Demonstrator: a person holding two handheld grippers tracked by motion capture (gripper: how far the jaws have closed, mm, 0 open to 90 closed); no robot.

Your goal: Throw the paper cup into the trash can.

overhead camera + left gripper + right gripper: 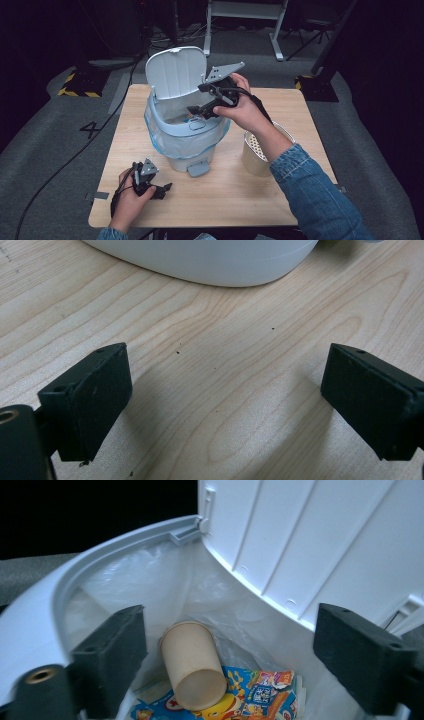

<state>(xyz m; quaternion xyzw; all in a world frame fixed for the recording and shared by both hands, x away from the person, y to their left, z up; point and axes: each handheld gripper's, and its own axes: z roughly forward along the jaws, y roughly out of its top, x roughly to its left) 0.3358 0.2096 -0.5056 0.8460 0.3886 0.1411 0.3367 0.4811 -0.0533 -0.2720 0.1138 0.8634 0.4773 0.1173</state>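
While the lid stands raised, the contents are listed as follows.

Bin: white pedal bin (pixel 186 131) on the worktop (pixel 235 190), toward its far left; grey pedal at the base faces the person.
Lid: lid (pixel 176 71) tipped up and back on its hinge, ribbed underside showing in the right gripper view (pixel 320 545).
Liner: clear plastic bag (pixel 172 142) folded over the bin's rim and lining the inside (pixel 150 580).
Paper cup: tan paper cup (pixel 192 666) lying tilted inside the bin, base toward the camera, resting on a colourful wrapper (pixel 250 695).
Right gripper: right gripper (pixel 196 111) held over the bin's mouth, pointing in; its fingers (pixel 112 655) stand apart, nothing between them, the cup below and clear of both.
Left gripper: left gripper (pixel 165 189) low over the worktop near the front left edge, before the bin; fingers (pixel 90 400) wide apart over bare wood, gripping nothing.
Basket: cream perforated basket (pixel 255 150) right of the bin, partly behind the right forearm.
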